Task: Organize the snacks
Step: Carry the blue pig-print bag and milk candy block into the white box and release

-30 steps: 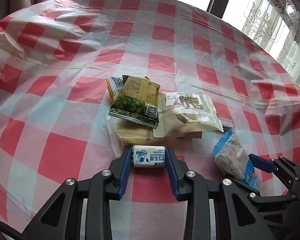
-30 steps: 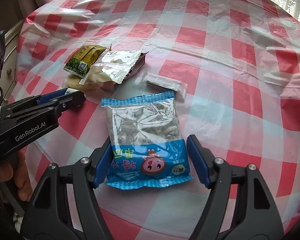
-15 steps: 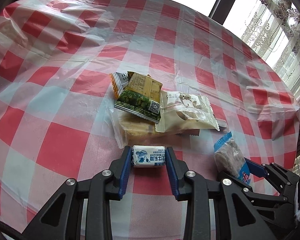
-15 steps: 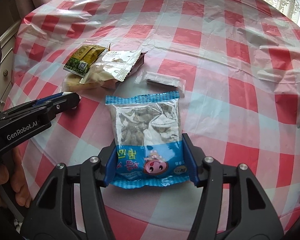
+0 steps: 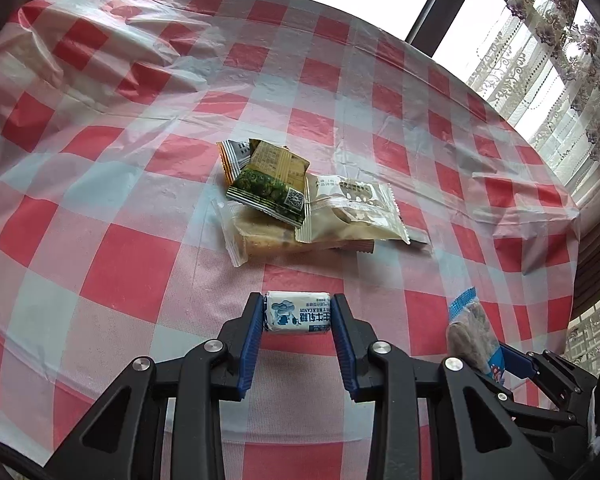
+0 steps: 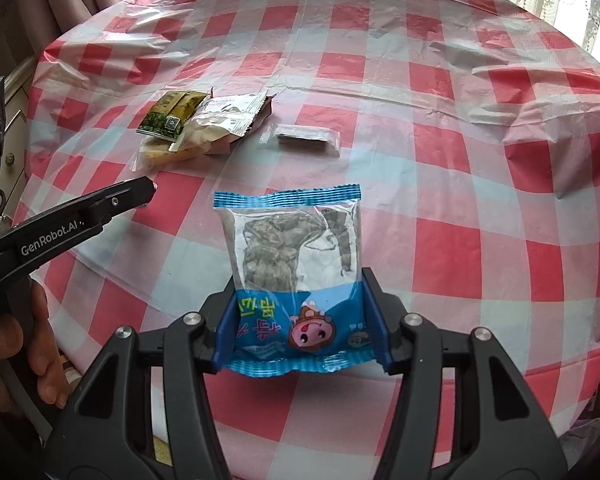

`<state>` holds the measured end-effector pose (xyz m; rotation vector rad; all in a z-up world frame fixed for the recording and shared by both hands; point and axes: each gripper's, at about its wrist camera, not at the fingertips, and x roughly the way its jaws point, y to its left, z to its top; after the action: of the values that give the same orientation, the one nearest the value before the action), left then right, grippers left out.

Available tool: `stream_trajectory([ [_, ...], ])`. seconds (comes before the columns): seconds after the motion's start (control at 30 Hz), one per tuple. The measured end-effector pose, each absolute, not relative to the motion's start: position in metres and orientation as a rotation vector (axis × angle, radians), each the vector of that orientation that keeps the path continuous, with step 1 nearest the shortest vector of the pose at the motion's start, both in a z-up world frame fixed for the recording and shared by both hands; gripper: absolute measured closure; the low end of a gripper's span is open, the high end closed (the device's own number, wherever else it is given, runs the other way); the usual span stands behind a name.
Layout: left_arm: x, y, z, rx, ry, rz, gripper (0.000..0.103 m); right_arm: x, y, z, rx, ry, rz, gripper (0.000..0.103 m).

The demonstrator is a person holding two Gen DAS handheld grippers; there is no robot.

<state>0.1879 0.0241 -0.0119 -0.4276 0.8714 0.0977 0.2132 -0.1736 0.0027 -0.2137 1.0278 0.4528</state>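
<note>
**Both hands loaded, pile half built**

On the left, our left gripper [image 5: 297, 317] has its fingers closed narrow on a small white-and-blue candy [image 5: 297, 317], held above the table [image 5: 112, 268] just short of the heap. Ahead of it lies the pile of snacks [image 5: 300, 208]: a green packet on top, a pale packet beside it, a clear-wrapped cake underneath, all overlapping. To the right of the pile a flat clear packet [image 6: 306, 139] lies near it but apart.

Further right, our right gripper [image 6: 302, 332] holds a blue bag of seeds [image 6: 296, 264] by its lower end, fingers set wide across the bag and pressed against its sides; the bag stands upright, off the table.

We judge the gathering partly done: several snacks are already heaped, while the candy, the seed bag and the loose flat packet still need to join them.
</note>
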Motion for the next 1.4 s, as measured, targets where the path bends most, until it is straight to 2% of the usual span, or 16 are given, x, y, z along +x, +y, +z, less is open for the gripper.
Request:
stream_trajectory([
  [0.63,0.152,-0.037,0.018,-0.385,0.879,-0.081,0.068,0.151,-0.252,0.029,-0.134,1.012,0.309,0.045],
  [1.0,0.138,-0.112,0.026,-0.315,0.946,-0.223,0.068,0.117,-0.331,0.034,-0.039,1.001,0.199,0.045],
  [1.4,0.125,-0.2,0.029,-0.224,1.023,-0.389,0.068,0.089,-0.433,0.016,0.09,1.028,0.027,0.045],
])
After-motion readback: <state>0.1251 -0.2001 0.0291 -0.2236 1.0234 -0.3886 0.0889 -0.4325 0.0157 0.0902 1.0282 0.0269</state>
